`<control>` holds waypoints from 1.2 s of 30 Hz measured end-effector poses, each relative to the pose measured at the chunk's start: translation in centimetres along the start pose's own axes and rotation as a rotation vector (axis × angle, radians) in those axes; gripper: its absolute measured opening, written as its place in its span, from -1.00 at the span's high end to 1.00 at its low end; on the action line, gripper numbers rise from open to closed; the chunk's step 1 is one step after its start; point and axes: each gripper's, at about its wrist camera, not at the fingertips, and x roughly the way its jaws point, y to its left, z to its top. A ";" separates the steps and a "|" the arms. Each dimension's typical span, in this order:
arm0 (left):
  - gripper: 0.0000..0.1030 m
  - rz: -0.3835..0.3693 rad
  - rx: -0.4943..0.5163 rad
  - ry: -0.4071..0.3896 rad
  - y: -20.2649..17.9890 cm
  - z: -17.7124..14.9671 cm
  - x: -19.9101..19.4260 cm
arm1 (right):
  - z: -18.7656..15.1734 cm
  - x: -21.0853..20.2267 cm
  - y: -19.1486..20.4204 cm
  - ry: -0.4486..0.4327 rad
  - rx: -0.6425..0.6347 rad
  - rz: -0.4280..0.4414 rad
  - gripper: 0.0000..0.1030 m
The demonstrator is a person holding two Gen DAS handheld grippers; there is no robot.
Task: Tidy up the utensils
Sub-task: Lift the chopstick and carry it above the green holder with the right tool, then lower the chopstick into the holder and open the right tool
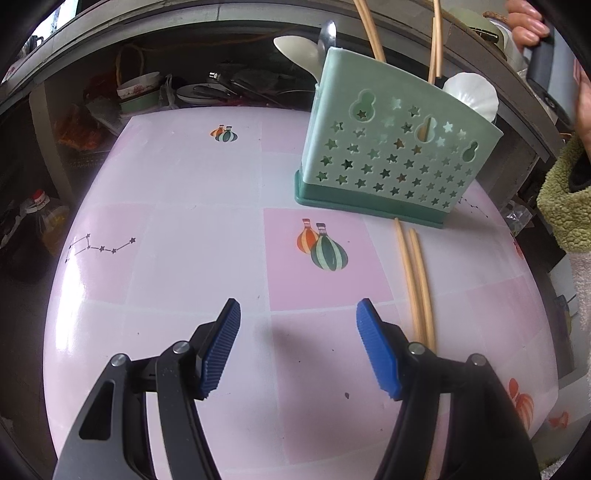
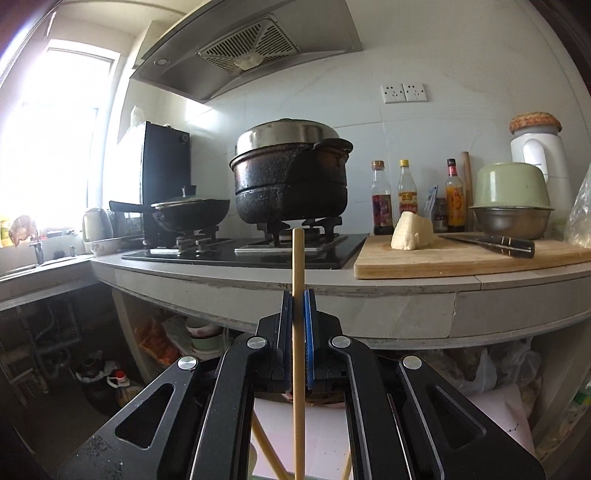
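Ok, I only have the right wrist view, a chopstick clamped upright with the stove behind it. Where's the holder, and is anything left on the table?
Observer: In the left wrist view the green utensil holder stands on the pink table, toward its far right.
Operator: What's in it already?
Observer: Two white spoons, a metal spoon and some chopsticks stick out of the top.
Operator: Anything loose on the table?
Observer: Two chopsticks on the table lie side by side just in front of the holder.
Operator: And the left gripper?
Observer: The left gripper is wide open and holding nothing, with those chopsticks just right of its right finger. Your right gripper is shut on the held chopstick.
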 end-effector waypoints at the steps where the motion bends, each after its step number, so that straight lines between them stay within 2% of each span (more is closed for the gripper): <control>1: -0.23 -0.001 0.000 0.001 0.0 0.0 0.0 | -0.5 0.5 0.0 0.004 -0.003 -0.006 0.92; 10: -0.23 -0.011 0.002 0.003 0.0 -0.1 0.3 | -4.4 1.8 0.8 0.056 -0.090 -0.023 0.92; 16: -0.23 -0.011 -0.003 0.003 0.1 0.0 0.5 | -5.6 1.4 0.4 0.092 -0.076 -0.016 0.92; 20: -0.23 -0.010 -0.006 0.003 0.3 0.0 0.5 | -6.7 0.0 0.0 0.110 -0.070 -0.010 0.91; 26: -0.23 -0.010 -0.004 0.005 0.3 0.1 0.6 | -7.9 -3.3 -0.2 0.106 -0.131 -0.012 0.90; 36: -0.23 -0.013 0.011 0.020 -0.4 0.3 1.0 | -10.0 -6.4 -1.1 0.183 -0.114 -0.012 0.92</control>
